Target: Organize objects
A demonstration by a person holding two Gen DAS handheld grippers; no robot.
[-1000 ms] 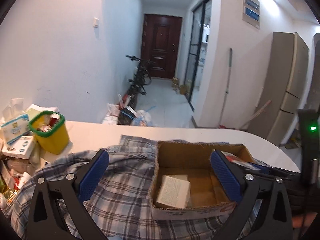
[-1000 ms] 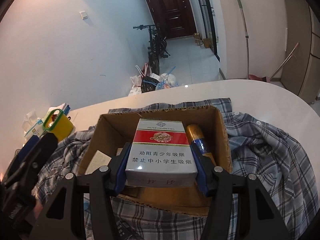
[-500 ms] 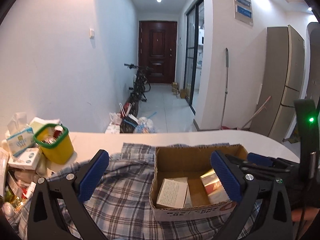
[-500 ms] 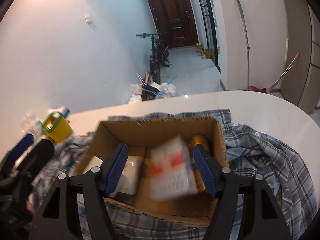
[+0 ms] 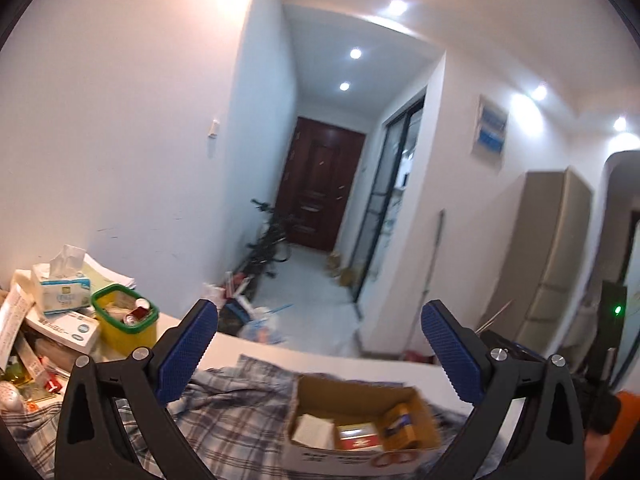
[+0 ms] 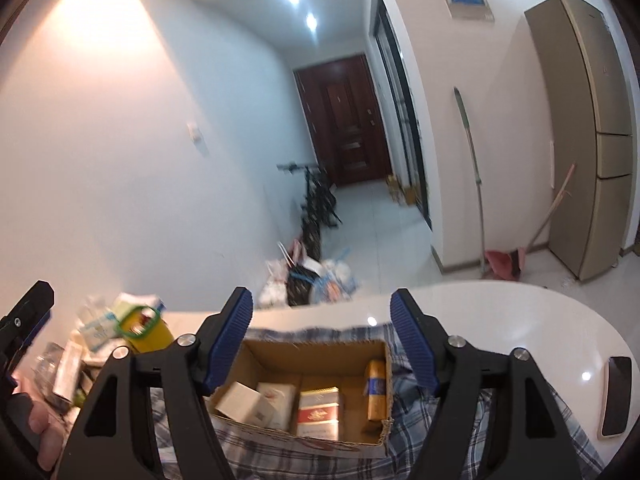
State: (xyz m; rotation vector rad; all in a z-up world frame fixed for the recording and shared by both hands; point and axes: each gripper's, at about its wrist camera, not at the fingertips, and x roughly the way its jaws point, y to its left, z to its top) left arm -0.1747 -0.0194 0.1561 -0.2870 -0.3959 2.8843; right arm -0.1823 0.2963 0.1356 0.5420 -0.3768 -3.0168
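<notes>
Both grippers stood with jaws apart and empty above the table: the right gripper (image 6: 322, 334) over the cardboard box (image 6: 308, 350), the left gripper (image 5: 318, 346) beside it. The red cigarette pack (image 6: 319, 412) lay inside the box between the white cartons (image 6: 256, 402) and the gold packet (image 6: 377, 388). Risk: the box rested on a rumpled plaid shirt (image 6: 496, 420); an unsteady base could tip it if nudged. The phone (image 6: 616, 396) near the table edge could be knocked off.

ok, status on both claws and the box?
Left claw open, empty. Right claw open, empty, above brown cardboard box. Red-and-white cigarette pack lies inside box. Nothing in the way.
</notes>
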